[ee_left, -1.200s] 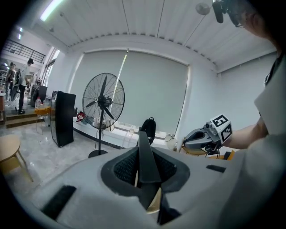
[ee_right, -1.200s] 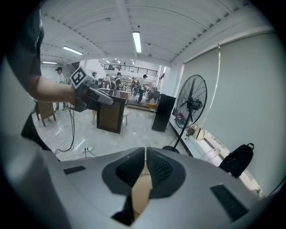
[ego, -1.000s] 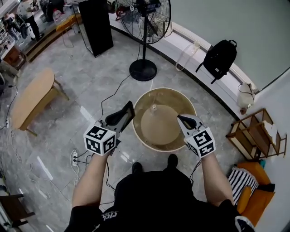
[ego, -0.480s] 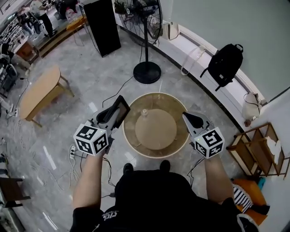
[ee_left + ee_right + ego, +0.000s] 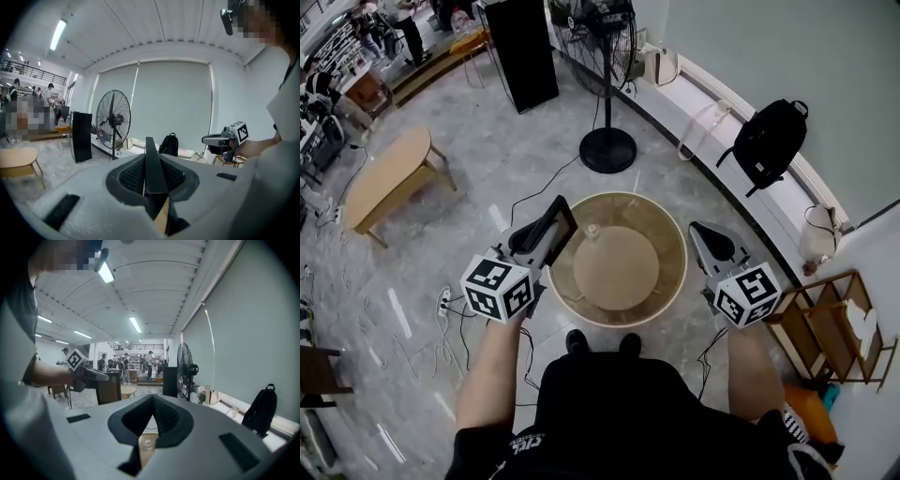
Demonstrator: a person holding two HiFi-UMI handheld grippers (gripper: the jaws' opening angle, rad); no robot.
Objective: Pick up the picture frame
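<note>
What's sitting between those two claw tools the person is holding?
In the head view, a round wooden table stands between the left gripper and right gripper, lower down, with a small white object on it.

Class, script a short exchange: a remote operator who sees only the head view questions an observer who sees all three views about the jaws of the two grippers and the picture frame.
Operator: From above, the left gripper overlaps the black flat picture frame. Is the frame actually gripped?
Observer: Yes. The left gripper view shows the frame edge-on between the jaws, with a pad pressing on each face.
Operator: Does the right gripper hold anything?
Observer: No. The right gripper view shows its jaws together with nothing between them.
</note>
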